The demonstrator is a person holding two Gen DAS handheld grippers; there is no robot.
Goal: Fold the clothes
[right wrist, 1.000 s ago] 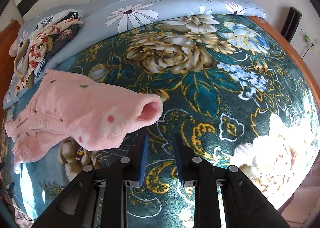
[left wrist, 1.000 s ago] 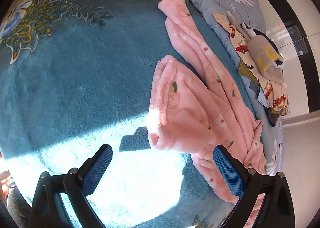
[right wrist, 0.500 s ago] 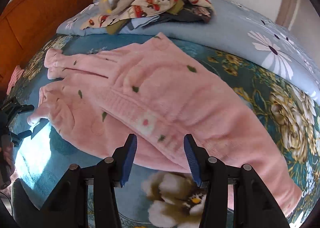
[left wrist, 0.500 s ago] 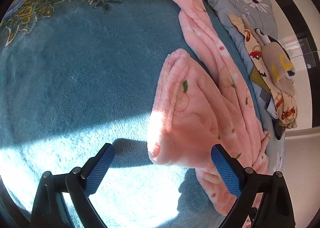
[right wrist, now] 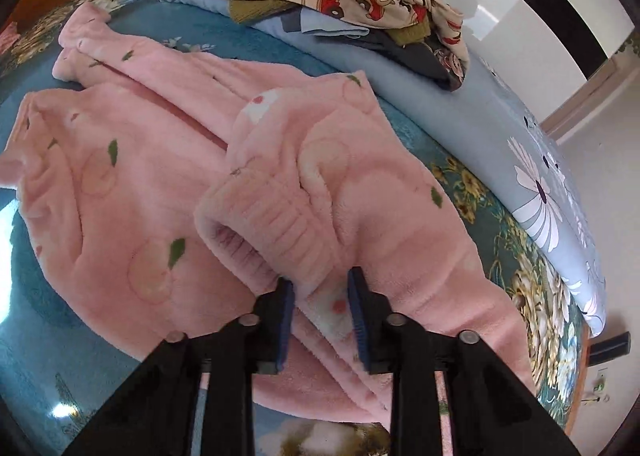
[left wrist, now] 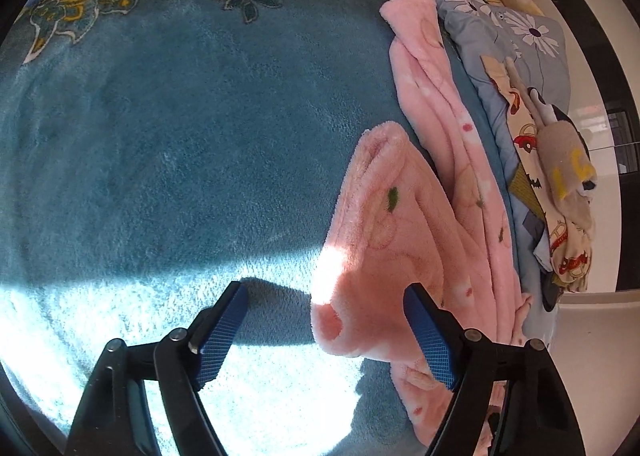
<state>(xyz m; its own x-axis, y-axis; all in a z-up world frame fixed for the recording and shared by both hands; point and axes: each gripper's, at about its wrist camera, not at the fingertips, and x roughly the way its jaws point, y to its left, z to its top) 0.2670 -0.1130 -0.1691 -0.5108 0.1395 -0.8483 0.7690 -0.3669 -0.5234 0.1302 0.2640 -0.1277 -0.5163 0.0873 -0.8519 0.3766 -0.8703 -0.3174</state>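
Over the teal blanket [left wrist: 168, 160], the left gripper [left wrist: 324, 320] gapes around pink pajamas [right wrist: 120, 216]; the right gripper [right wrist: 320, 296] pinches their ribbed cuff [right wrist: 272, 224].

Both wrist views — close, downward — share pink garment [left wrist: 404, 240].

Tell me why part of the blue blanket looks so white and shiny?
Left wrist view: hard sunlight washes out the teal blanket and a patch of the pink fleece garment; the left gripper casts a dark shadow. Right wrist view: softer light, edges bent by the fisheye.
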